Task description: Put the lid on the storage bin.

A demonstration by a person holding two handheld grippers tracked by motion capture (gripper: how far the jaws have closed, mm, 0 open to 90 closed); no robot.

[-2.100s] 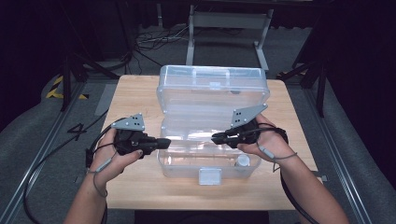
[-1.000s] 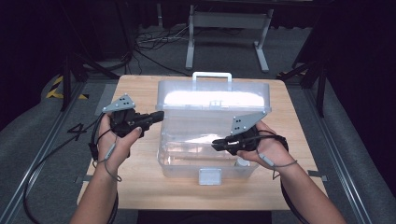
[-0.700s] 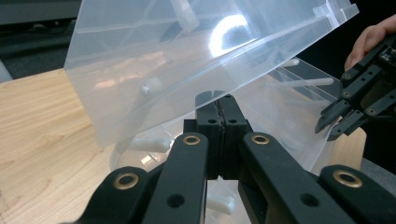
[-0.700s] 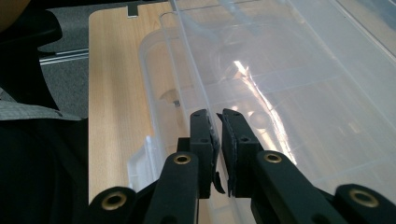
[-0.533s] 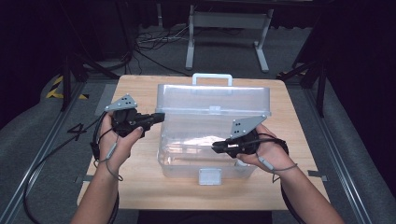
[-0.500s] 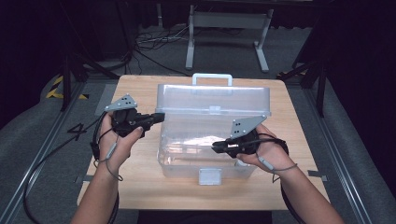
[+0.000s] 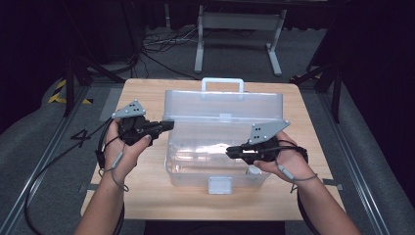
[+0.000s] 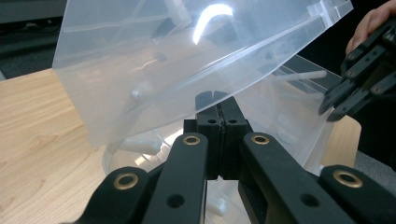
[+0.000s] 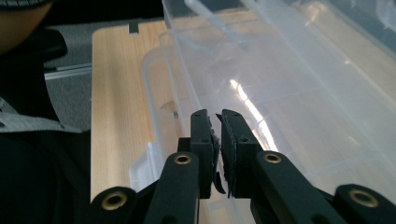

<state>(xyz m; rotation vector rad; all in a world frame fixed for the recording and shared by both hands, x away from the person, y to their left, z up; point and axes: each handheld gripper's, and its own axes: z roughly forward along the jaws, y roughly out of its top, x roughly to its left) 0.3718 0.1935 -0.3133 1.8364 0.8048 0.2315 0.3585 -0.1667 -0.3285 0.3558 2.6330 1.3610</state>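
Note:
A clear plastic box [image 7: 195, 169] stands on the wooden table [image 7: 147, 95]. Its hinged lid [image 7: 225, 105] is tilted forward, half raised over the base, with the carry handle [image 7: 222, 81] on top. My left gripper [image 7: 166, 125] is shut, with its tip against the lid's left end; in the left gripper view the shut jaws [image 8: 216, 95] sit just under the lid's edge [image 8: 187, 56]. My right gripper [image 7: 230, 151] reaches over the base from the right. Its jaws [image 9: 217, 114] stand almost together with nothing between them, having just closed slightly, above the box's rim [image 9: 154, 88].
The box's white latch [image 7: 220, 185] hangs at the front wall. A small white item [image 7: 253, 170] lies inside near the right front corner. Bare table shows left of the box and along the front edge [image 7: 205, 213]. Cables trail on the grey floor [image 7: 161, 44] behind.
The lid, lying open at the back two seconds ago, has swung up and now leans forward over the base. My left gripper moved back and up to its left end; the right stayed.

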